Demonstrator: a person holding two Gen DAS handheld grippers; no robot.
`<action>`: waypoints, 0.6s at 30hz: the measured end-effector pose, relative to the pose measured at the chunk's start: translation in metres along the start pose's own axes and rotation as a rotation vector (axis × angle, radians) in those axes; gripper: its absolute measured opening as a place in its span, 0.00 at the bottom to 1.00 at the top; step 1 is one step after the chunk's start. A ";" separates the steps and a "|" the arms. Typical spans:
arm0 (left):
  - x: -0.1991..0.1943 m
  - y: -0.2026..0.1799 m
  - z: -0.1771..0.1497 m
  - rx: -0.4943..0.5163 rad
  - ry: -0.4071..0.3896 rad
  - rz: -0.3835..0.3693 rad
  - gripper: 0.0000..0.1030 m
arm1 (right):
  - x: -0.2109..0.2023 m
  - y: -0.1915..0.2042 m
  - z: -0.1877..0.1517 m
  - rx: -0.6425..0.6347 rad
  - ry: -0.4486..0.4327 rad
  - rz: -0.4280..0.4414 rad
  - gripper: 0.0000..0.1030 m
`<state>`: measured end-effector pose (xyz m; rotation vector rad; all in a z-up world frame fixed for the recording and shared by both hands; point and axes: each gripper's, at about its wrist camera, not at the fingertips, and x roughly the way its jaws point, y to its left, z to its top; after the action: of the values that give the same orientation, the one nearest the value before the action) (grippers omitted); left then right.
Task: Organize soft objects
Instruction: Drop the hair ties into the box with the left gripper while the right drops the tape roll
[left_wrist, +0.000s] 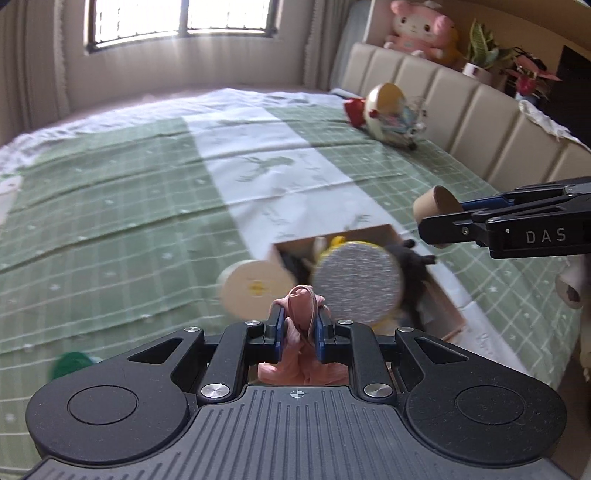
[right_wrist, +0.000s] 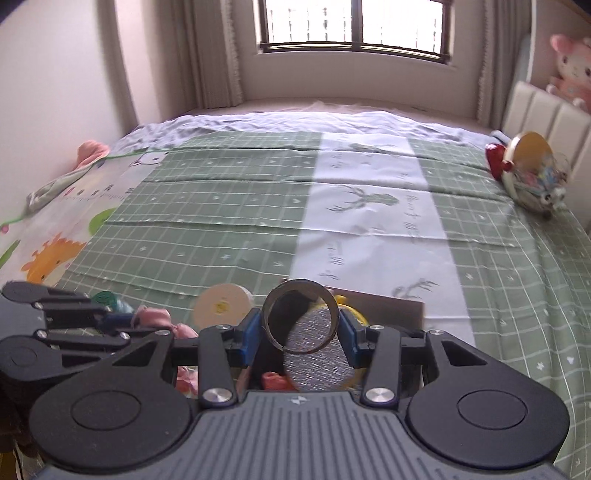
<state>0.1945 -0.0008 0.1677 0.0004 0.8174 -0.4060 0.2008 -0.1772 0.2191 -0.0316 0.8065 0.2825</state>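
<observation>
My left gripper (left_wrist: 300, 326) is shut on a pink cloth bundle (left_wrist: 302, 306), held above the bed just in front of an open cardboard box (left_wrist: 373, 230). The box holds a round silver-faced pad (left_wrist: 356, 282), something yellow and a dark fuzzy item (left_wrist: 413, 258). A cream round pad with a yellow centre (left_wrist: 253, 286) lies left of the box. My right gripper (right_wrist: 301, 325) is shut on a cardboard tube (right_wrist: 301, 319), seen end-on, over the box; it also shows in the left wrist view (left_wrist: 439, 221) holding the tube (left_wrist: 436, 205).
The bed has a green checked cover (left_wrist: 110, 221) with a white strip. A round clear case of small toys (left_wrist: 393, 112) lies near the padded headboard (left_wrist: 480, 110). A pink plush toy (left_wrist: 421, 27) and plants sit on the shelf. A green item (left_wrist: 70, 363) lies at left.
</observation>
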 end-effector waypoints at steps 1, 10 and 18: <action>0.009 -0.006 0.000 -0.009 0.000 -0.021 0.18 | 0.000 -0.010 -0.003 0.014 -0.003 -0.005 0.43; 0.116 -0.038 -0.022 -0.073 0.066 -0.109 0.20 | 0.026 -0.061 -0.032 0.100 0.033 0.002 0.43; 0.141 -0.038 -0.030 0.005 0.099 0.002 0.24 | 0.095 -0.073 -0.064 0.166 0.159 0.039 0.43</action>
<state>0.2462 -0.0811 0.0526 0.0266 0.9137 -0.4088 0.2364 -0.2334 0.1009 0.1185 0.9872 0.2514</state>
